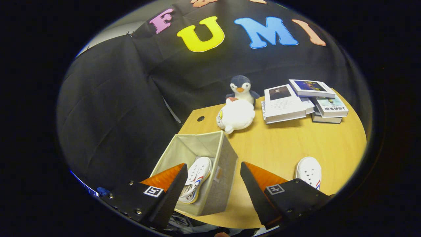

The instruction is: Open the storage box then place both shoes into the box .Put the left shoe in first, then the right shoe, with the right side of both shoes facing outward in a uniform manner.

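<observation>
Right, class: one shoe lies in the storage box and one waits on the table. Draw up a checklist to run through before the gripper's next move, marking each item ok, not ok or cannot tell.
1. Storage box open: ok, no lid over it.
2. First shoe in the box: ok, it lies inside, against the wall nearest the fingers.
3. That shoe is the left one, right side outward: cannot tell.
4. Gripper free: ok, fingers spread, nothing between them.
5. Second shoe reachable: ok, on the table beside the outer finger, apart from the box.
6. Room left in the box: ok, bare floor beside the first shoe.
</observation>
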